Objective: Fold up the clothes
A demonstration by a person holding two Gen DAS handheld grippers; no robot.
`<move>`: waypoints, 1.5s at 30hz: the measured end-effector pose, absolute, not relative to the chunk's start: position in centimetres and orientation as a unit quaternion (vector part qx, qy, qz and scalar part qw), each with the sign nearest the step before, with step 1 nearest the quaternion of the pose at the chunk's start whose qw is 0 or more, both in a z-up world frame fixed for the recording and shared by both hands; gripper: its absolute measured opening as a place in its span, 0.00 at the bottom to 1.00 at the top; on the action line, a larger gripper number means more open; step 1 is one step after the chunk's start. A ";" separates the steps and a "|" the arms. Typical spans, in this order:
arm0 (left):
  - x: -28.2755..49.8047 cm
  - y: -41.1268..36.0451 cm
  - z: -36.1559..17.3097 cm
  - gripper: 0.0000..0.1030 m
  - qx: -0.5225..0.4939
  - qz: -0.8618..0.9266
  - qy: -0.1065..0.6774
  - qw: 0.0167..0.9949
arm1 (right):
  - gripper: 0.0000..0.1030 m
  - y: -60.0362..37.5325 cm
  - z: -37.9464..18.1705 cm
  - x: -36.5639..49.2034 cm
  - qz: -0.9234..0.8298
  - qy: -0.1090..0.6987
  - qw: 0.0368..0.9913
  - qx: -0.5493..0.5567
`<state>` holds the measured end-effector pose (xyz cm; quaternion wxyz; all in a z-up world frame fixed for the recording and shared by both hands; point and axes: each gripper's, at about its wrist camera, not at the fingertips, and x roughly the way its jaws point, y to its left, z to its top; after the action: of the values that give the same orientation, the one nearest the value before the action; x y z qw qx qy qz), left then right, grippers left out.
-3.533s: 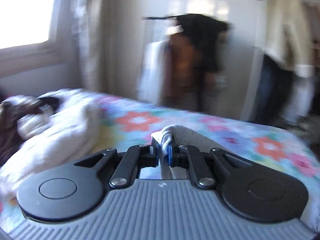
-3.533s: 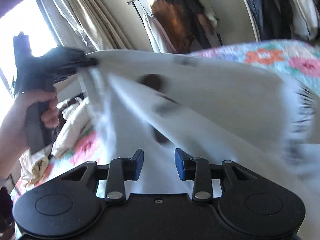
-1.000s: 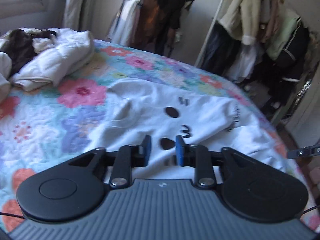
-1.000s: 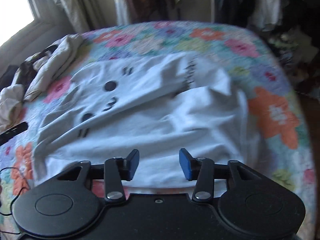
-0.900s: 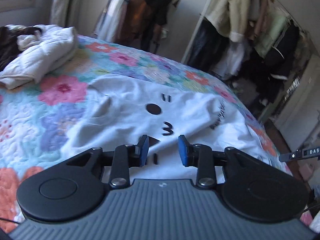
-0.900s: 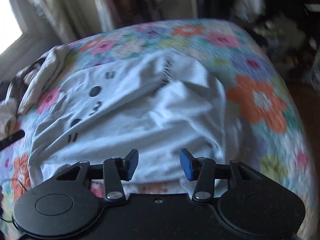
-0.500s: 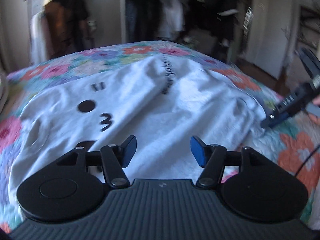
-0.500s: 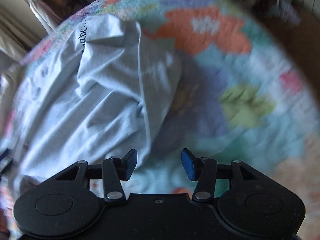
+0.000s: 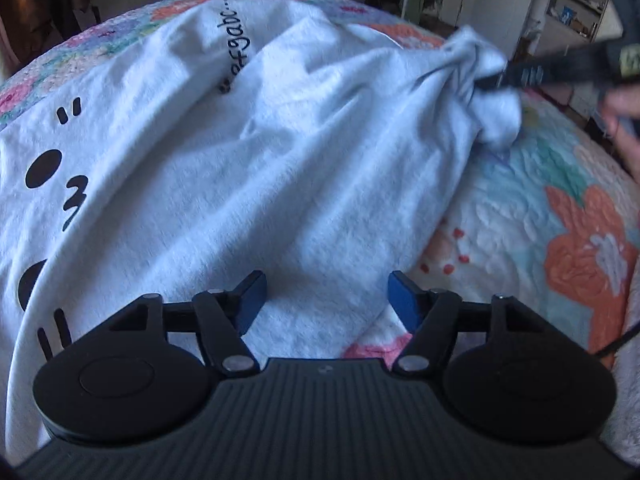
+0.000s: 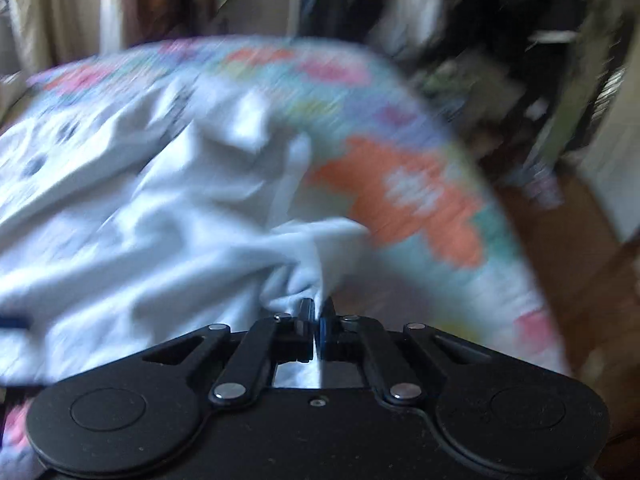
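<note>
A white T-shirt with black printed marks and lettering lies spread and rumpled on the flowered quilt. My left gripper hovers over the shirt's near edge, its jaws opening, blue pads wide apart with only flat cloth below them. In the right wrist view my right gripper is shut on a bunched corner of the T-shirt, and the cloth pulls up into folds at the pads. The left wrist view shows that same right gripper pinching the corner at the upper right, with a hand behind it.
The quilt's edge drops off to a wooden floor at the right. Hanging clothes and curtains fill the background. Shelves and a door stand beyond the bed. A thin black cable trails over the quilt.
My right gripper has shut on the shirt's corner and bunched it upward. My left gripper opened wider and swung down closer over the shirt's near edge.
</note>
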<state>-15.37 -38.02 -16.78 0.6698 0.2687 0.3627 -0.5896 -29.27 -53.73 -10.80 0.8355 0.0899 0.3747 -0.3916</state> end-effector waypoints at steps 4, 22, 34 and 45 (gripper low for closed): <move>-16.2 -38.8 -16.9 0.77 0.304 -0.577 0.352 0.672 | 0.00 -55.3 -6.4 -31.1 -0.384 0.336 0.856 0.078; -18.0 -34.3 -15.1 0.06 0.257 -0.573 0.392 0.672 | 0.00 -56.9 -9.3 -37.7 -0.364 0.389 0.828 0.172; -18.9 -33.2 -11.6 0.07 0.258 -0.596 0.355 0.673 | 0.00 -53.9 -6.1 -38.4 -0.410 0.381 0.825 0.071; -15.5 -30.5 -12.2 0.35 0.193 -0.565 0.434 0.675 | 0.04 -56.4 -12.4 -37.0 -0.425 0.476 0.765 0.086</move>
<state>-15.45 -30.46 -12.17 0.6751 0.1927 0.4340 -0.5646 -37.03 -56.40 -12.43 0.7655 0.0861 0.4756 -0.4248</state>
